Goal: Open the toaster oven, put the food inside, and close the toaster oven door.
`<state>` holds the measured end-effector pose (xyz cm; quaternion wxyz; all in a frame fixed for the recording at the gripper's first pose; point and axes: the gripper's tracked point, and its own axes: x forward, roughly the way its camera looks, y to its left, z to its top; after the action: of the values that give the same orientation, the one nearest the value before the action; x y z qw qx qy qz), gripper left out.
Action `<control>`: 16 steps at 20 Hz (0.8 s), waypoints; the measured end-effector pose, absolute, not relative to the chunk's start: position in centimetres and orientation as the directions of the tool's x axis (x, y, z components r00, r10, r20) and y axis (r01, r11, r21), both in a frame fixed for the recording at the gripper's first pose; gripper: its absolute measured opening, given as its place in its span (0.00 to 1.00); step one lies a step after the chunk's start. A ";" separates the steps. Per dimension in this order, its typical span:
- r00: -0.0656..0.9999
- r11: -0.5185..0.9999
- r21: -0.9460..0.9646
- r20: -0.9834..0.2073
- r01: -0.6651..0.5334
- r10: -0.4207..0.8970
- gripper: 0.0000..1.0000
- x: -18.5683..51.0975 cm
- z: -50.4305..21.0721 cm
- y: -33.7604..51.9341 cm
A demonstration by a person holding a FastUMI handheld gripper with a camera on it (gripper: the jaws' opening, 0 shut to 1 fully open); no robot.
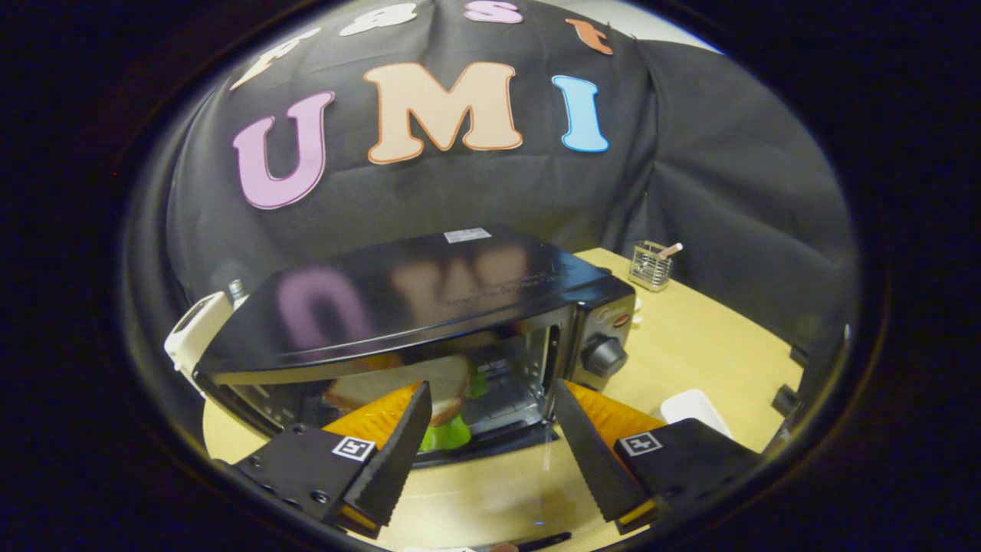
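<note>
Sandwich [429, 402] w/ leafy lettuce inside boxy glossy toaster oven [429, 307] — gripper [490, 402] fingers apart, empty.

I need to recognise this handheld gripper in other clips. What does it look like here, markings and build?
The gripper has two wedge-shaped fingers with serrated inner edges, set apart and empty. Each sits on a black block with screws and a small square black-and-white marker. Ahead stands the toaster oven.

Glossy black metal toaster oven [429, 299], smooth pale wooden table [705, 345], wire-mesh metal holder [650, 268], matt cloth wall [728, 176]
</note>
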<state>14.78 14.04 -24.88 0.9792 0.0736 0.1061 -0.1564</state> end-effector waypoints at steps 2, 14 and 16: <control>0.921 0.945 0.074 -0.259 0.318 -0.290 0.99 12.8 -24.8 14.8; 0.819 0.987 -0.070 -0.551 0.144 -0.159 1.00 -0.5 -33.3 21.0; 0.793 0.992 -0.079 -0.596 0.098 -0.126 1.00 -2.2 -35.5 21.7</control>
<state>-2.19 21.74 -35.47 0.9467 -0.0220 0.3159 -0.0593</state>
